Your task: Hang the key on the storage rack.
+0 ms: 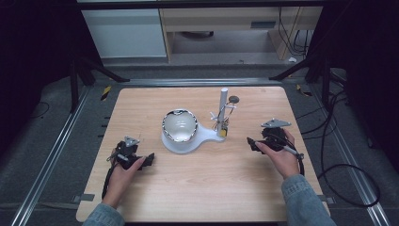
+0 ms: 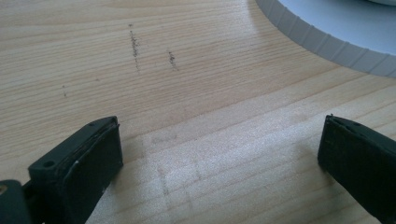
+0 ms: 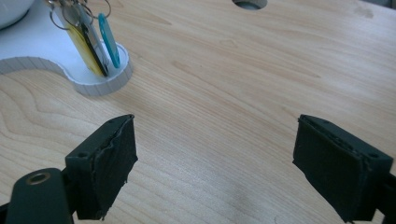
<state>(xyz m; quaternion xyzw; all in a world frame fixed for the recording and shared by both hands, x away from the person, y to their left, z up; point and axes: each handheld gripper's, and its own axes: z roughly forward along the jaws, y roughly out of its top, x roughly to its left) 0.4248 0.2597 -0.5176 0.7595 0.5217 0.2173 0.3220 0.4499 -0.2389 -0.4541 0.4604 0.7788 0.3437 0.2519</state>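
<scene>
Keys (image 3: 91,39) on rings hang at the white stand (image 1: 193,139) ahead and to the left of the right gripper (image 3: 215,158), its jaws wide and empty over bare table (image 1: 211,183), while the left gripper (image 2: 219,154), equally wide and empty, points at the stand's ribbed rim.

I'm looking at a lab test bay here, not anyone's home. My wooden table (image 1: 197,188) sits inside a dark metal frame (image 1: 77,70) with angled struts, and rails (image 1: 51,150) run along the grey floor on both sides. Black cables (image 1: 348,179) loop over the floor to my right, more hang at the back by a pale cabinet (image 1: 124,33) and a wooden bench (image 1: 226,21). Yellow-black tape marks (image 1: 105,92) sit by the table's far corners.
</scene>
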